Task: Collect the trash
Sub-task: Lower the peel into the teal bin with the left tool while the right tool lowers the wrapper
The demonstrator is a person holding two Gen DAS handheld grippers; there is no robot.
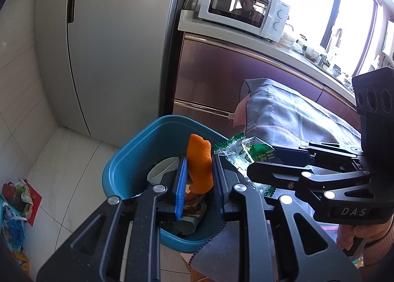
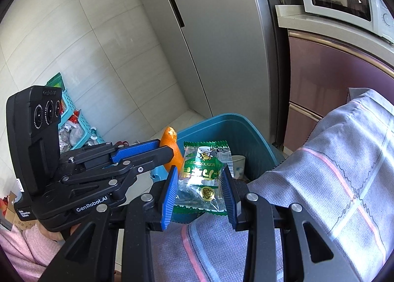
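Clearly, "GenRobot.AI" marks the left claw clamping orange peel.

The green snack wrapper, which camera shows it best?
The right wrist view. There the green snack wrapper faces the camera between the right claw pads, its print showing, in front of the blue bin. The left wrist view shows it only side-on, crumpled and partly hidden behind that claw.
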